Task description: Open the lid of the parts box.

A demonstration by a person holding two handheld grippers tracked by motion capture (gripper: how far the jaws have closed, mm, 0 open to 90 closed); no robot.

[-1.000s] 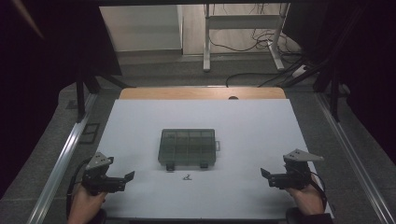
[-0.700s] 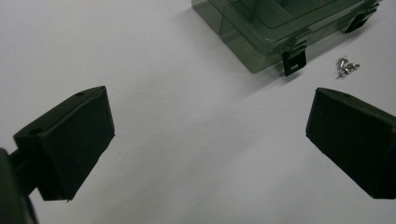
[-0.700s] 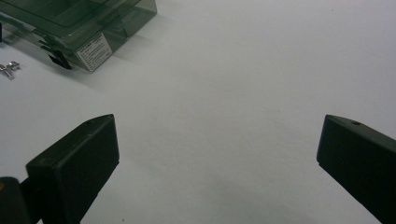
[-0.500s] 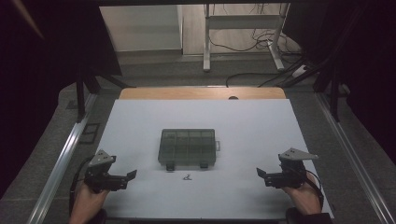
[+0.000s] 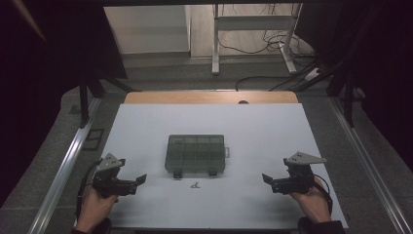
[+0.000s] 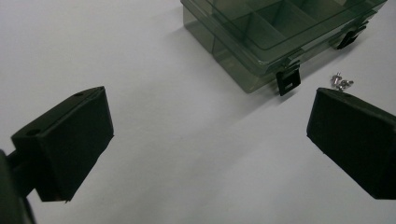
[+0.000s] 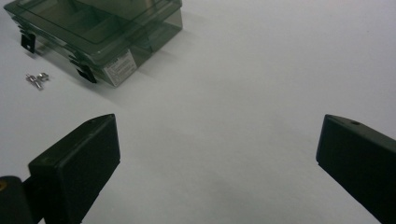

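Black are the two grippers, down at the near edge of the white table [image 5: 146, 126]. The left gripper [image 5: 139, 181] is in the person's left hand [image 5: 95, 207]. Its jaws are wide apart and hold nothing. The right gripper [image 5: 267, 179] is in the right hand [image 5: 311, 200]. Its jaws are wide apart too, with bare table between them. The two grippers are well apart from each other, one at each side, and both point in toward the middle.

A bit farther in, between them, lie some tiny silver screws [image 5: 195, 185] on the table. In the left gripper view the screws [image 6: 340, 82] sit just past the tip of one jaw. In the right gripper view the screws [image 7: 36, 79] are near the box's front.

Just behind the screws sits a smoky see-through box [image 5: 196, 154] with small compartments inside. Its lid is down, and two black clips [image 5: 176, 172] are on its near side. A little white label [image 7: 119, 67] is on one end.
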